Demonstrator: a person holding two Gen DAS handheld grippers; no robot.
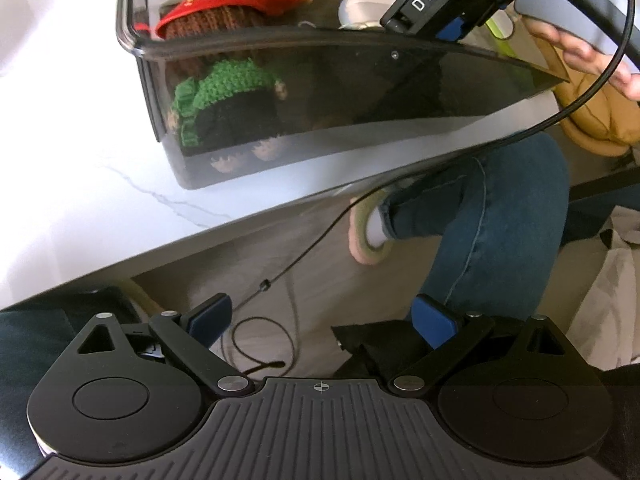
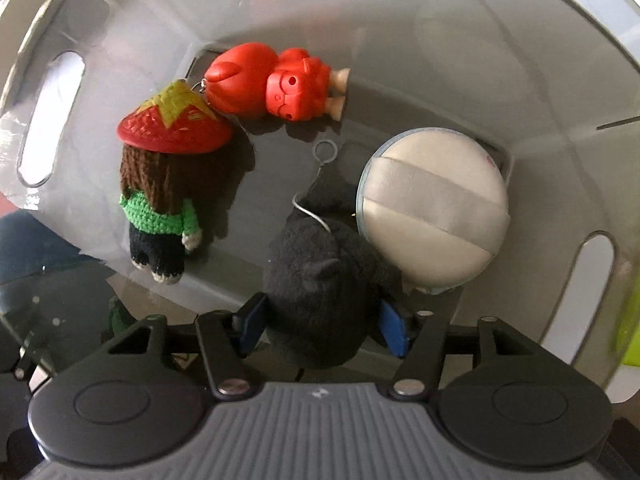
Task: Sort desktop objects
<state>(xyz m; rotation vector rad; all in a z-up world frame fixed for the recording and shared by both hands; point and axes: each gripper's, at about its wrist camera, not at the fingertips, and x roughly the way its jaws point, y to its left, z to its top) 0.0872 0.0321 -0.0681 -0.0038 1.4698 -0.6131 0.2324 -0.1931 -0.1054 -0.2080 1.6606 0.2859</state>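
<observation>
Two blue pads of our right gripper (image 2: 320, 326) pinched the dark plush toy (image 2: 320, 300) across its soft, light, squashy body inside the bin (image 2: 560, 80); our left gripper (image 1: 324, 320) hung spread and empty off the desk (image 1: 80, 160) edge.

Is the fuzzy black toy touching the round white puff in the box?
Touching. In the right wrist view the black plush toy presses against the lower left edge of the white puff, with no gap between them.
</observation>
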